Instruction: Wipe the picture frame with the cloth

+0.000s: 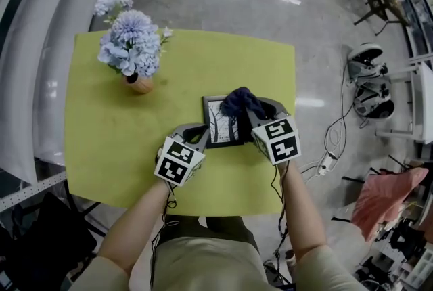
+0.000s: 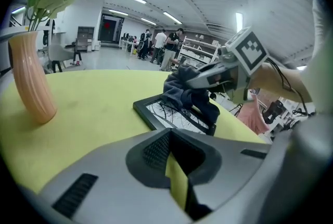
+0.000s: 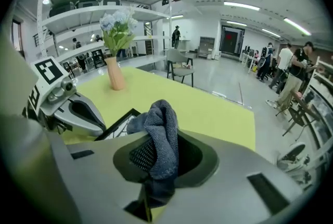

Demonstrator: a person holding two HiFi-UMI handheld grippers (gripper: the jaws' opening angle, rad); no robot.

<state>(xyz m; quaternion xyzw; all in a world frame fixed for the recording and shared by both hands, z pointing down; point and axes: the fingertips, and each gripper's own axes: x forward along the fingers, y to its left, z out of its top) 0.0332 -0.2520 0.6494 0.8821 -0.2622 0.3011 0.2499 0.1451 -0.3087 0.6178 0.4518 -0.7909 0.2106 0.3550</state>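
Observation:
A black picture frame (image 1: 221, 122) with a branch print lies flat on the yellow-green table (image 1: 108, 141). My right gripper (image 1: 249, 114) is shut on a dark blue cloth (image 1: 242, 101), which rests bunched on the frame's far right part. In the right gripper view the cloth (image 3: 161, 134) fills the jaws, with the frame (image 3: 117, 124) just beyond. My left gripper (image 1: 201, 132) sits on the table at the frame's near left edge, jaws shut with nothing between them. The left gripper view shows the frame (image 2: 171, 113) ahead, beyond the jaws, with the cloth (image 2: 187, 92) on it.
A peach vase (image 1: 140, 83) of pale blue flowers (image 1: 132, 42) stands at the table's far left. Cables and a power strip (image 1: 326, 162) lie on the floor to the right, near a white device (image 1: 369, 80). A pink cloth (image 1: 392, 195) hangs further right.

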